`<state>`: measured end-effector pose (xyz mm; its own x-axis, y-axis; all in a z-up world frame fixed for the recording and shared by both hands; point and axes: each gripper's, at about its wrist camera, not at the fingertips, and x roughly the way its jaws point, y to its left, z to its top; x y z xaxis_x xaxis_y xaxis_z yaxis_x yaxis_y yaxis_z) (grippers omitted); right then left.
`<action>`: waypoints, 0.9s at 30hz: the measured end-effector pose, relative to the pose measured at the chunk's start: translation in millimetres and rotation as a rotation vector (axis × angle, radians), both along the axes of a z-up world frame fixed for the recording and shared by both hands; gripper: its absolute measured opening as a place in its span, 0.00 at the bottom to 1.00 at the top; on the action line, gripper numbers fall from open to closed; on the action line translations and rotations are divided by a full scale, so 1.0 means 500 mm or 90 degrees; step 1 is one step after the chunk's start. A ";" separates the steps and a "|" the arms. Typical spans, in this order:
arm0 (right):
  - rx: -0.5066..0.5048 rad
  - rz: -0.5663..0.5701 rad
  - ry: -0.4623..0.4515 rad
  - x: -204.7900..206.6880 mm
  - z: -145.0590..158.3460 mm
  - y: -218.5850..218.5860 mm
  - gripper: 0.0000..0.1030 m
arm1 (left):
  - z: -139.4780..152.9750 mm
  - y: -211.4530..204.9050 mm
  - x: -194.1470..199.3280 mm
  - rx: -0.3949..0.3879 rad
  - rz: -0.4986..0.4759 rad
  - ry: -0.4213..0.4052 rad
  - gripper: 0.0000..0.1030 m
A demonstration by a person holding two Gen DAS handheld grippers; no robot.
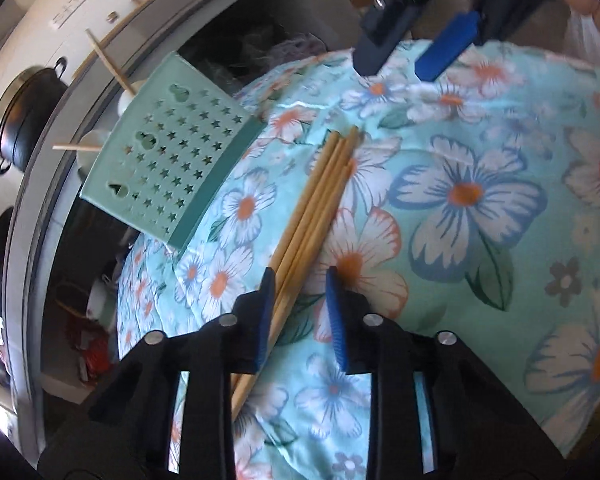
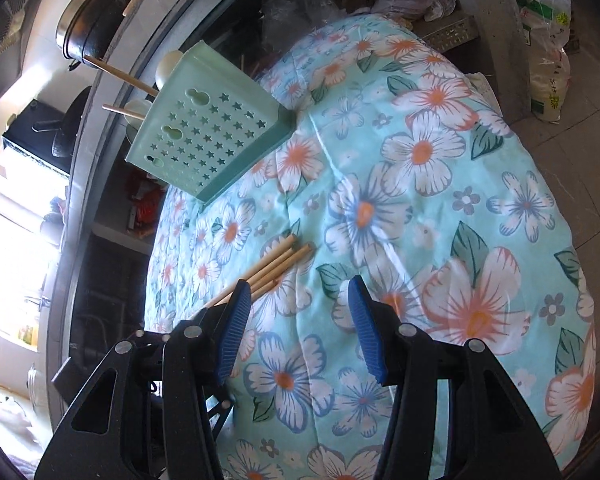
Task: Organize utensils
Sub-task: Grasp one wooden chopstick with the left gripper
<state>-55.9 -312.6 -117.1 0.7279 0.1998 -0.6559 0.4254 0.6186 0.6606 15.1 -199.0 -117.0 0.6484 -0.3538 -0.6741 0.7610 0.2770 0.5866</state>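
Several wooden chopsticks [image 1: 320, 196] lie in a bundle on the floral cloth; they also show in the right wrist view [image 2: 278, 262]. My left gripper [image 1: 300, 316] is open around their near ends, which pass by its left finger. A green perforated utensil holder [image 1: 168, 164] stands at the table's far left edge with chopsticks and a white spoon sticking out of it; the right wrist view shows it too [image 2: 208, 128]. My right gripper [image 2: 296, 328] is open and empty above the cloth, just right of the bundle. It appears in the left wrist view [image 1: 412, 52] at the far edge.
The round table [image 2: 480, 200] is covered with a turquoise floral cloth. A grey counter edge [image 1: 32, 184] runs along the left with a black pot [image 2: 88, 8] on it. Plastic bags [image 2: 548, 48] sit on the floor at the far right.
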 end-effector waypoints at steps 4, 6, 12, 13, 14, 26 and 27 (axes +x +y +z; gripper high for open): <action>0.007 0.003 0.000 -0.001 -0.009 -0.003 0.49 | 0.001 -0.005 0.002 0.015 -0.013 -0.012 0.10; 0.014 0.002 0.000 -0.003 -0.015 -0.006 0.49 | 0.010 -0.001 -0.007 0.017 -0.018 -0.007 0.09; 0.018 0.006 -0.003 -0.004 -0.018 -0.008 0.49 | 0.031 0.031 -0.041 0.036 -0.014 0.089 0.07; 0.018 0.007 -0.004 -0.003 -0.018 -0.008 0.49 | 0.033 0.037 -0.040 0.030 -0.005 0.112 0.07; 0.020 0.008 -0.004 -0.002 -0.020 -0.008 0.49 | 0.035 0.043 -0.040 0.020 -0.003 0.120 0.07; 0.100 0.017 -0.050 0.009 -0.017 -0.002 0.47 | 0.061 -0.007 0.026 -0.085 0.038 0.308 0.22; 0.110 0.018 -0.054 0.013 -0.018 -0.001 0.46 | 0.054 -0.013 0.033 -0.087 0.047 0.321 0.20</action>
<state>-49.3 -313.1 -126.2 0.7713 0.3248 -0.5473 0.3484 0.5041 0.7902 31.7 -205.6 -90.1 0.2822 -0.4259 -0.8597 0.9151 0.3884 0.1080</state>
